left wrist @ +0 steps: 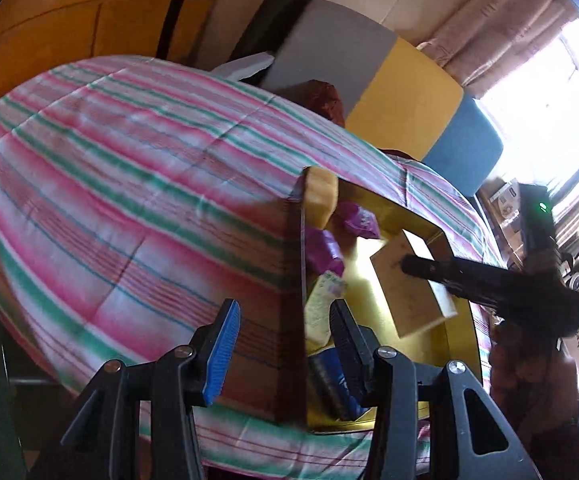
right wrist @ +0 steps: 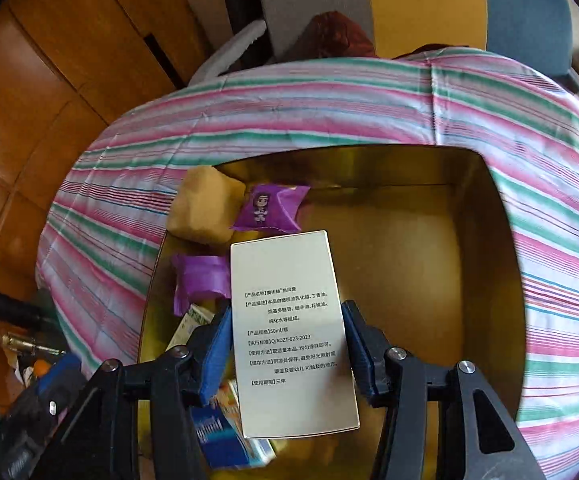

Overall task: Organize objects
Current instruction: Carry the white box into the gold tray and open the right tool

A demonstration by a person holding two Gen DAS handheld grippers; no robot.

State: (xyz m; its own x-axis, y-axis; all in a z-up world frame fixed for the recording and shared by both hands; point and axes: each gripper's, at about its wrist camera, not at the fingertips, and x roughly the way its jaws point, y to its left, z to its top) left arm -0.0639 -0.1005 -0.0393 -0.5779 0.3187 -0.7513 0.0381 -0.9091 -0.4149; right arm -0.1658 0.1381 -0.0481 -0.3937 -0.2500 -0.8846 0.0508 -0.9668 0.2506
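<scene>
We hold the right hand-held gripper point(right wrist: 285, 346) clamped on a silvery printed carton point(right wrist: 289, 332), poised over the open gold tin box point(right wrist: 469, 184) that sits on the striped cloth point(right wrist: 329, 100). Inside the tin lie a yellow sponge point(right wrist: 205, 212), purple packets point(right wrist: 273, 208) and a blue box point(right wrist: 217, 436). Our left hand-held gripper point(left wrist: 285, 344) straddles the tin's near wall with its pads apart, gripping nothing.
</scene>
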